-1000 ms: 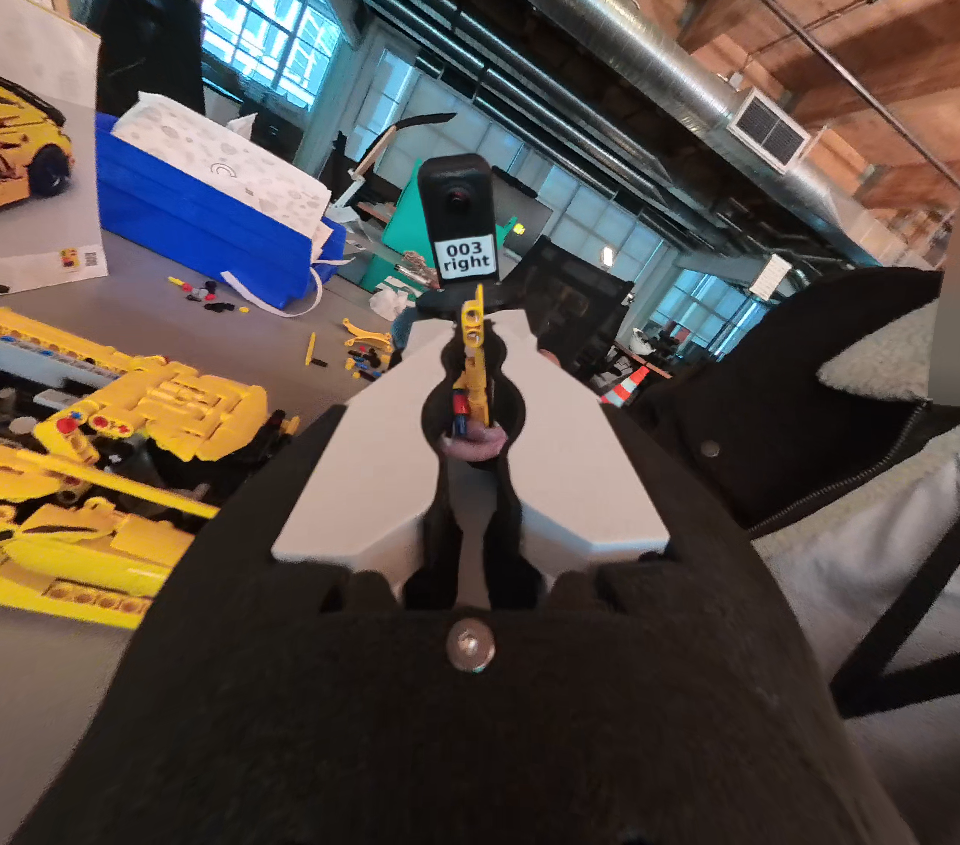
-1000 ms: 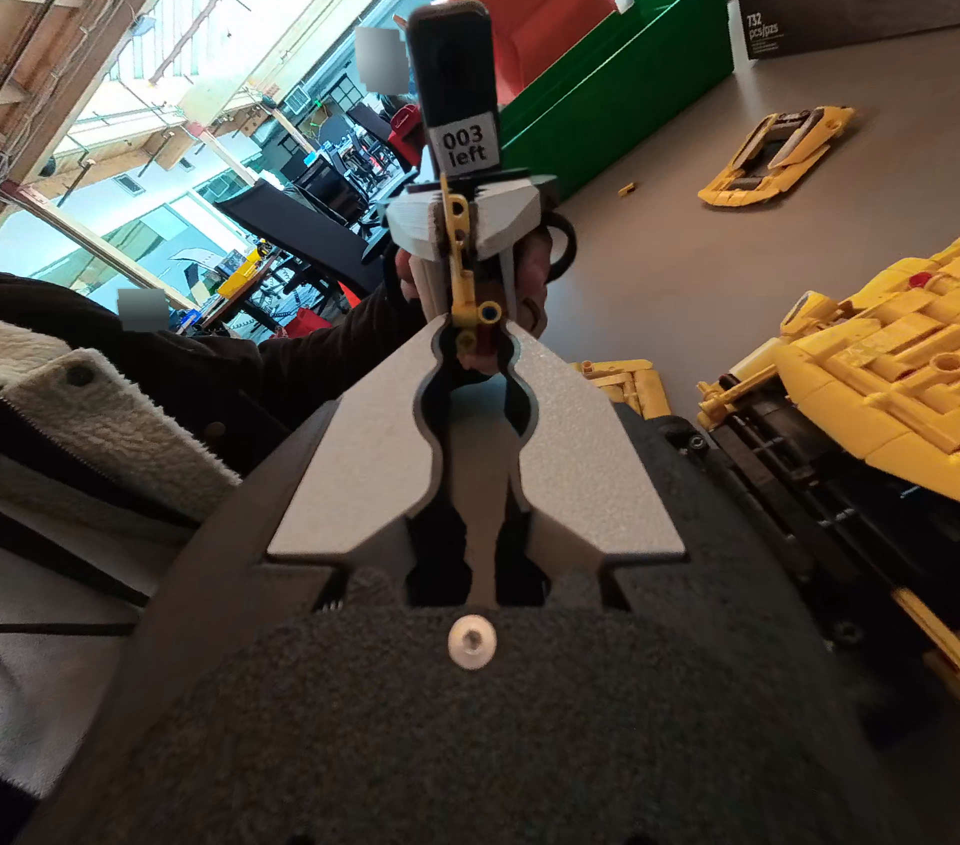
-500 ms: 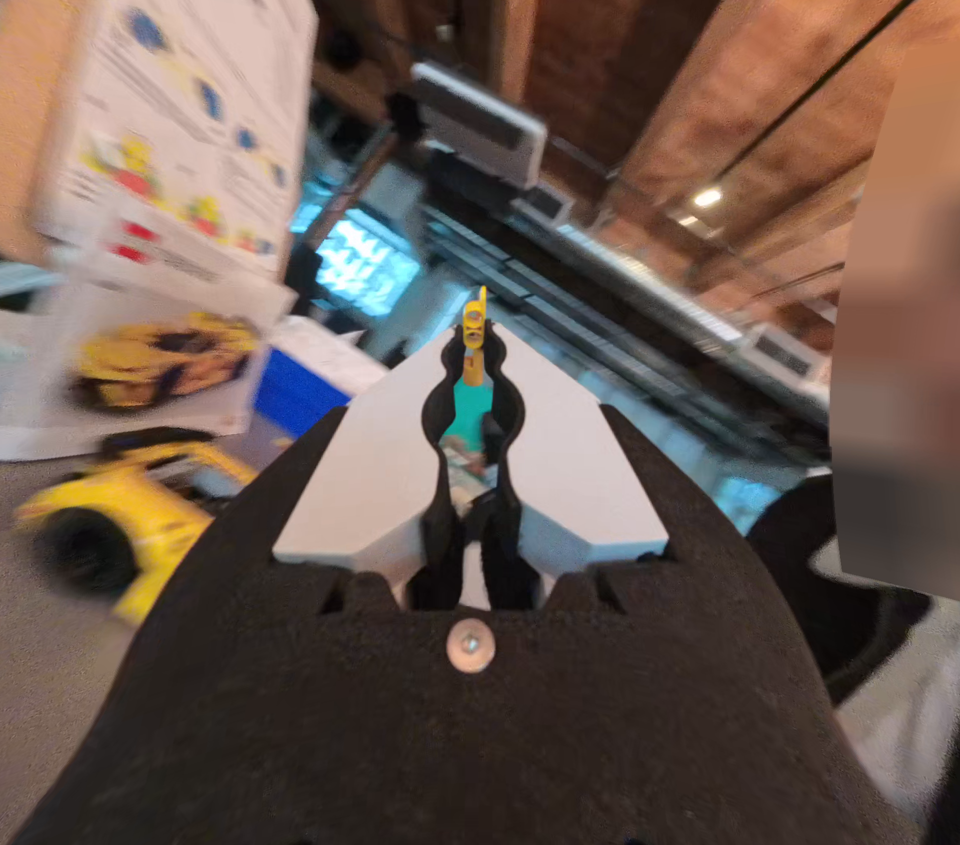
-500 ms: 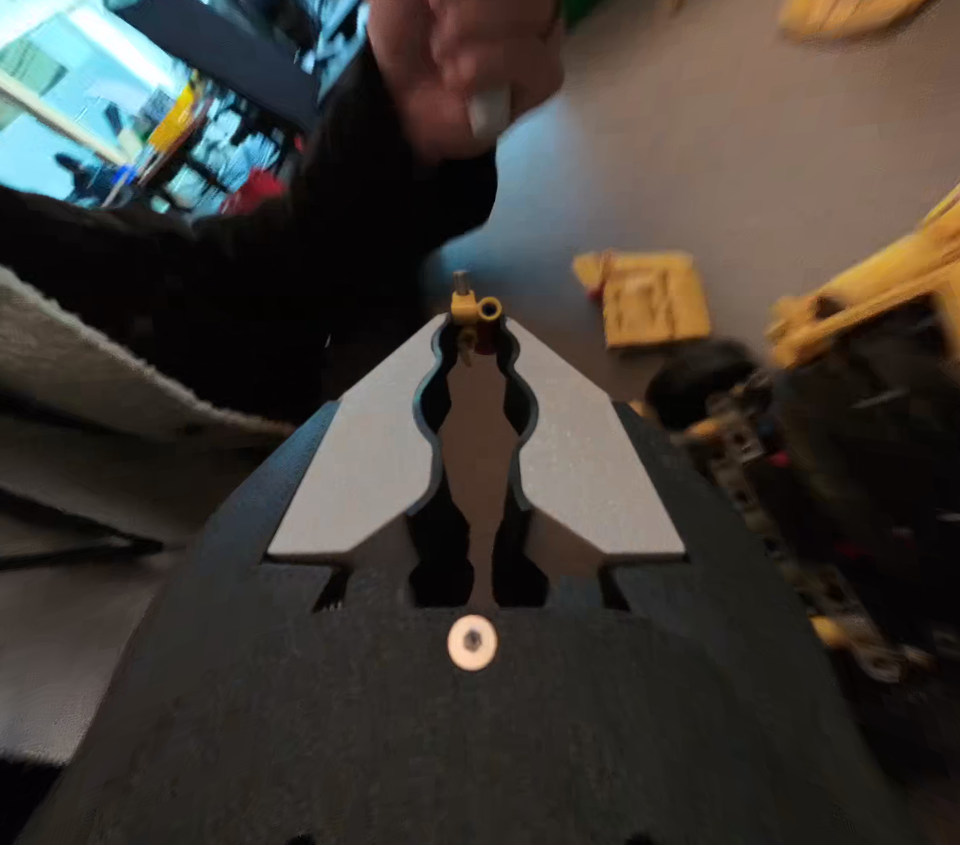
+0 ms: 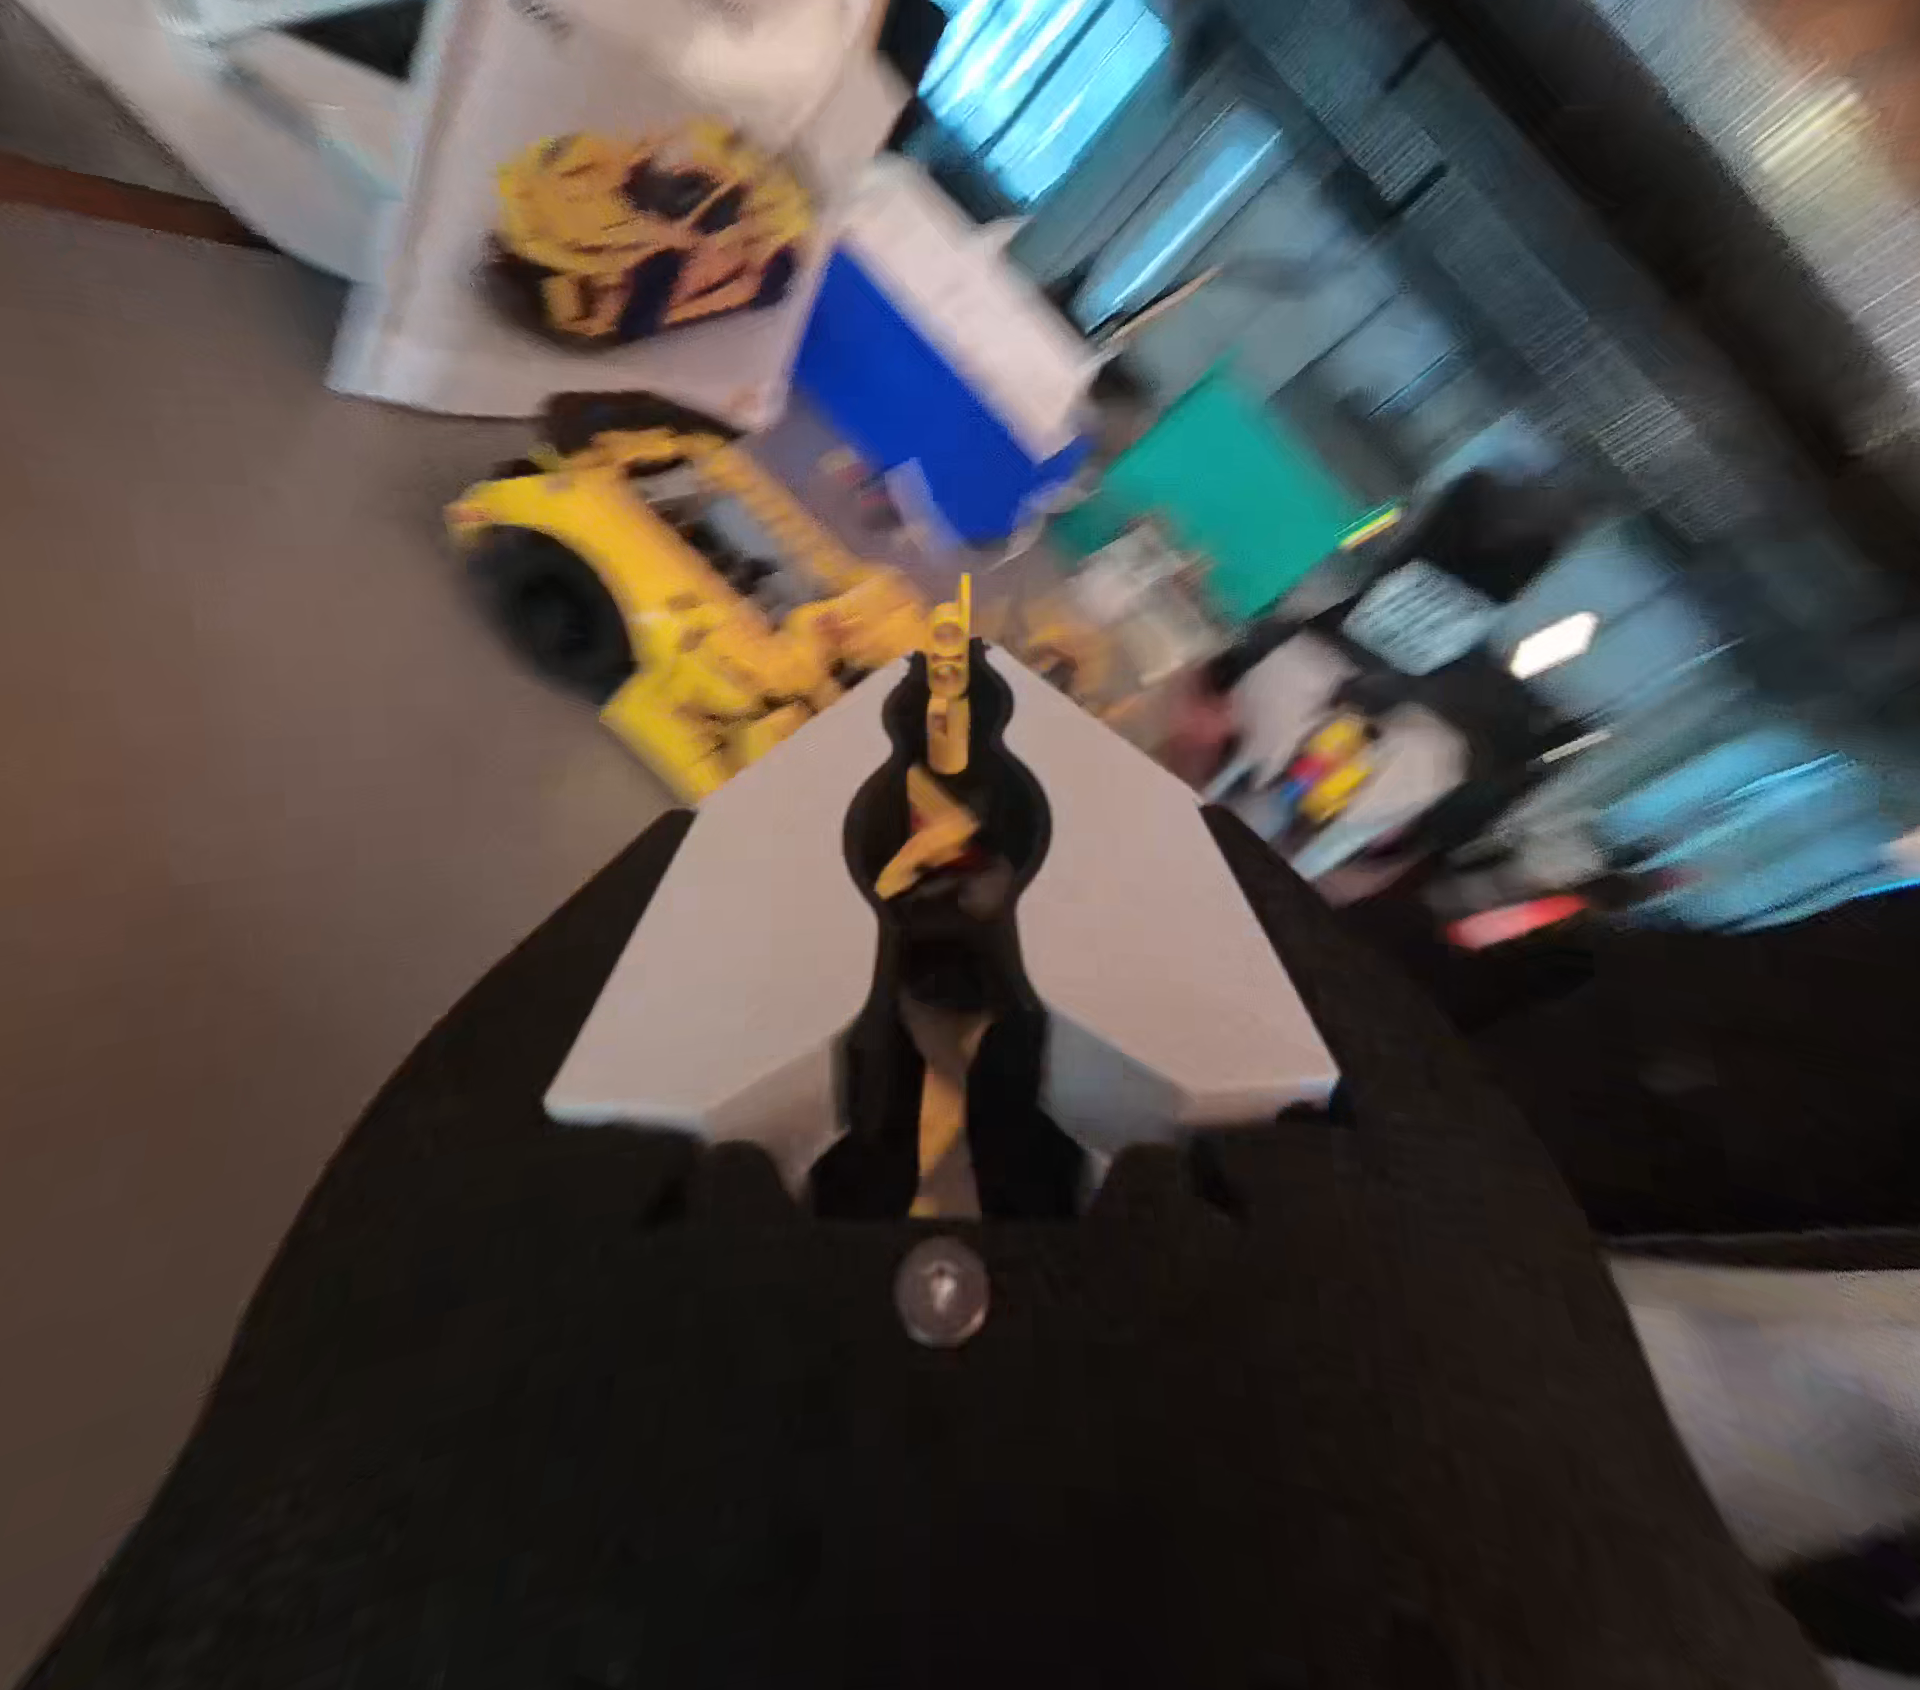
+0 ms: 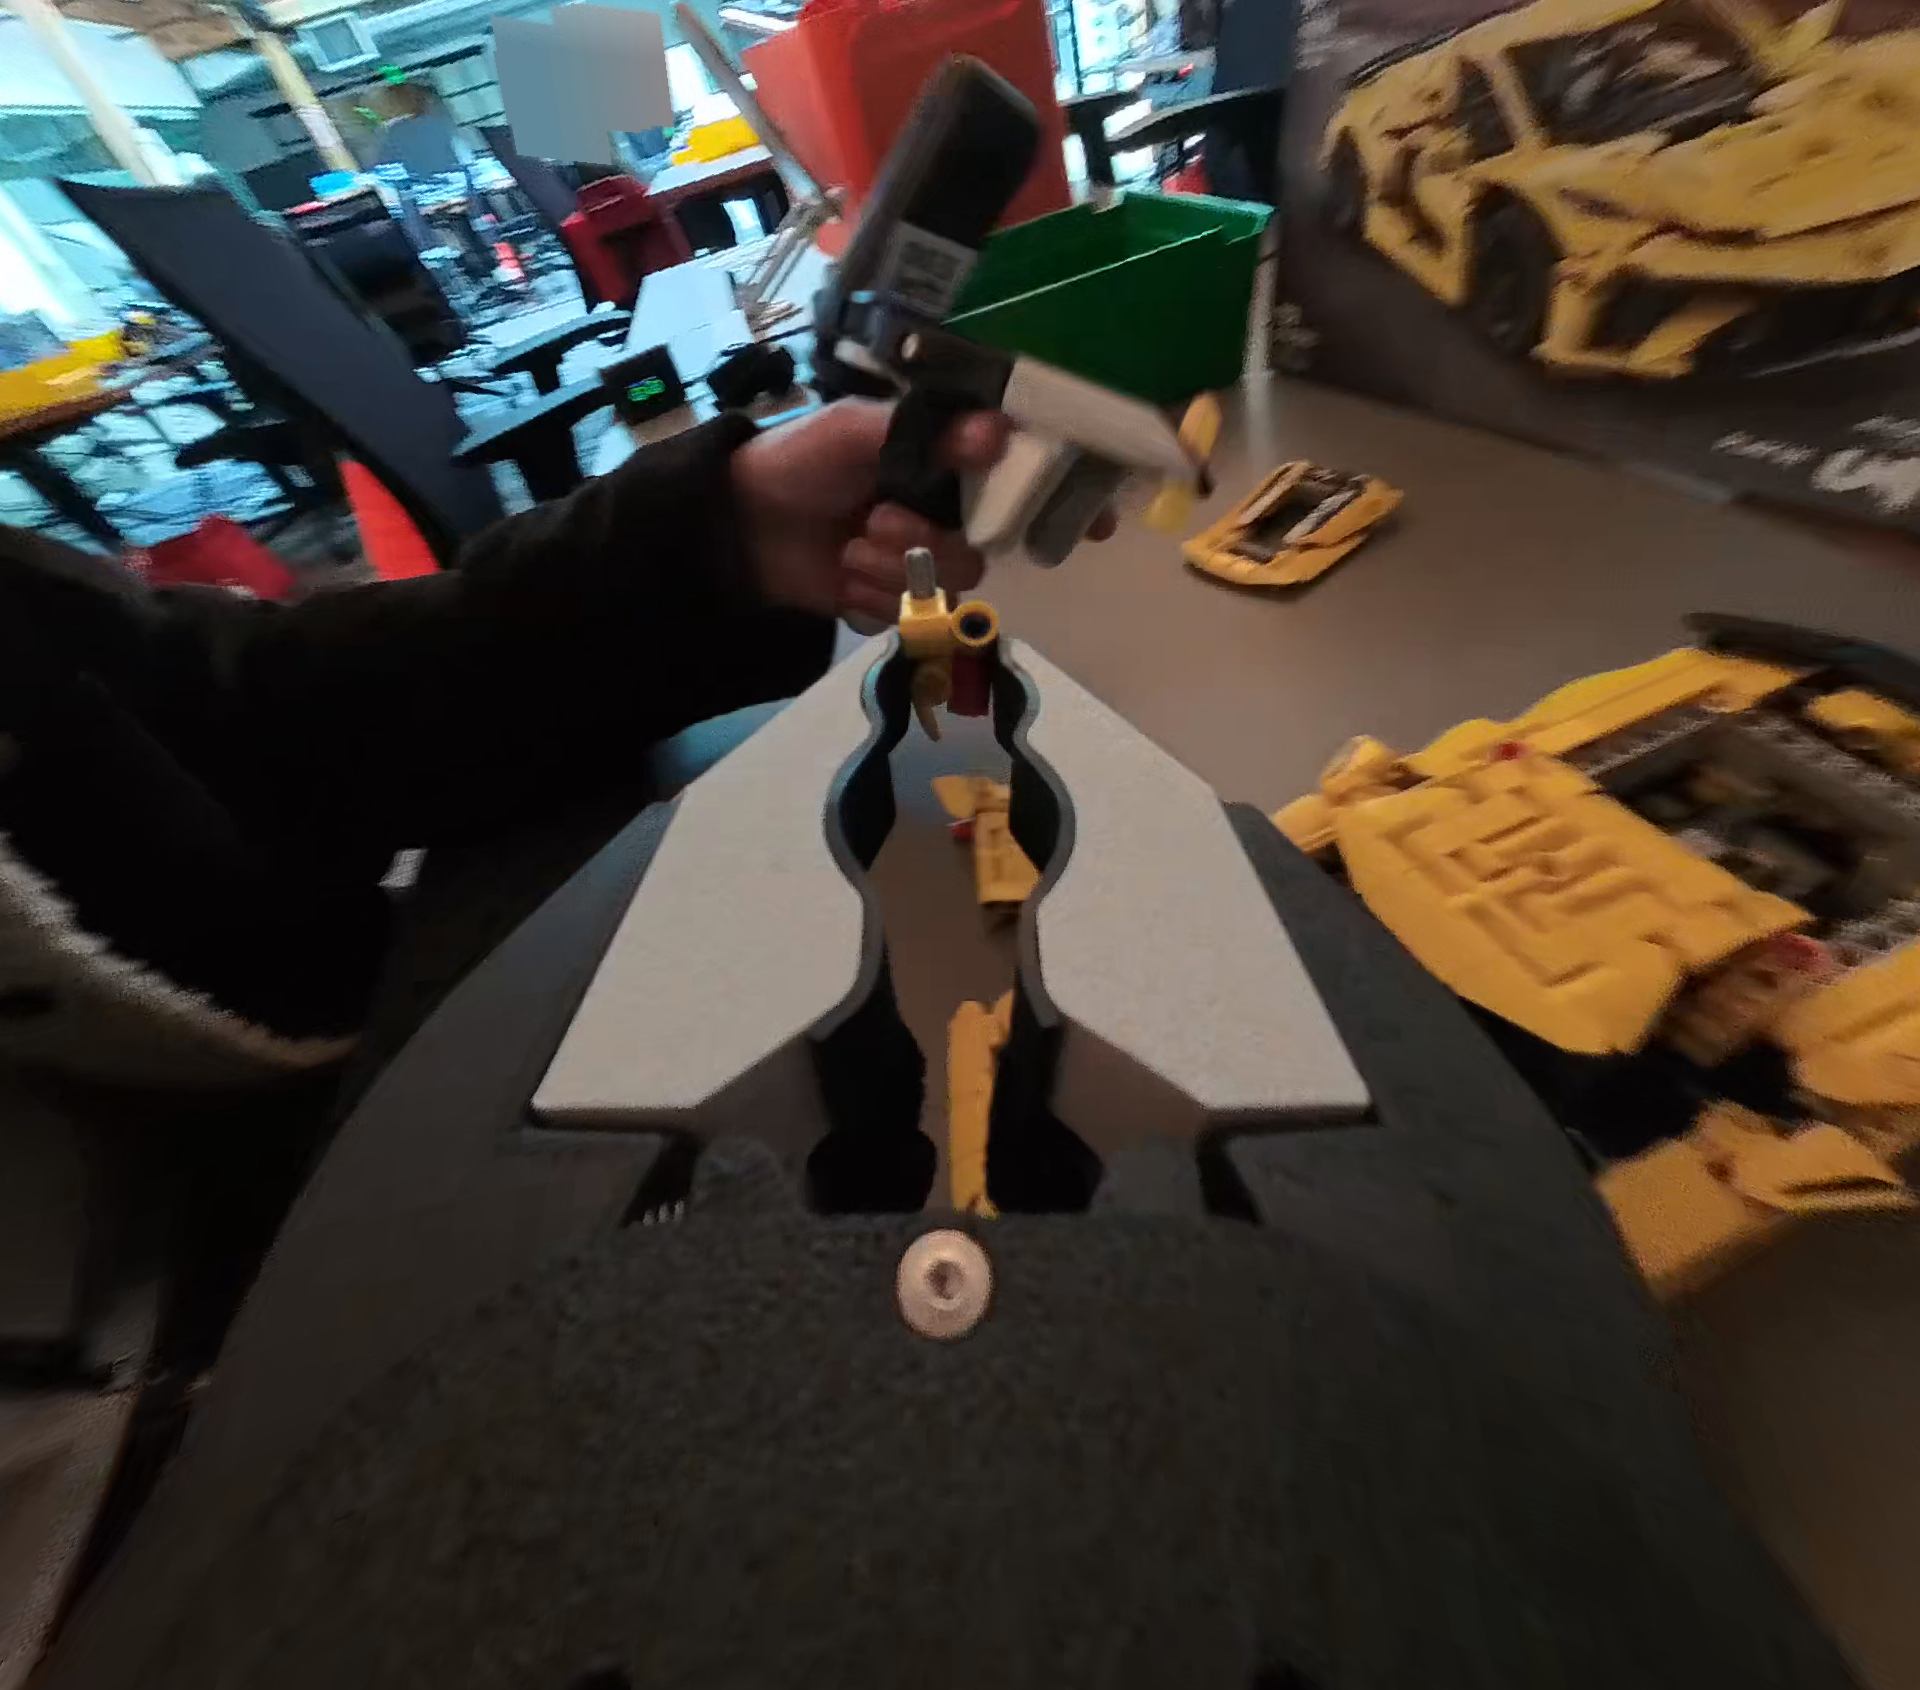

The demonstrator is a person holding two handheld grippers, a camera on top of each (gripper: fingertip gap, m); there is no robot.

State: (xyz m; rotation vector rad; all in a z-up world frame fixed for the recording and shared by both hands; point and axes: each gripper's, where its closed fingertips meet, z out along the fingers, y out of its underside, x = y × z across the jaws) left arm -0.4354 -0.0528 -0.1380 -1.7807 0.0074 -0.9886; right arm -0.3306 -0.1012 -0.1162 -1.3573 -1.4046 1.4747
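My left gripper [image 5: 948, 666] is shut on a thin yellow beam [image 5: 948, 705] that sticks out past its tips. This view is blurred; a yellow toy car [image 5: 665, 601] lies on the table beyond the tips. My right gripper [image 6: 940, 653] is shut on a small yellow connector [image 6: 935, 614] with a grey pin on top and a red piece beside it. In the right wrist view a hand holds the left gripper [image 6: 1169, 477] up and to the right, apart from the connector, with the yellow beam [image 6: 1200, 427] in it.
A part-built yellow car body [image 6: 1538, 871] lies at the right, with a yellow panel [image 6: 1288, 518] farther back and small yellow parts [image 6: 992, 851] near my tips. A green bin [image 6: 1132, 290], red bag [image 6: 914, 51] and car-picture box [image 6: 1610, 134] stand behind. A blue bin [image 5: 914, 404] stands behind the toy car.
The two grippers faced each other tip to tip with the yellow pieces joined. They have pulled apart: the left swung away with the beam, the right keeps the connector.
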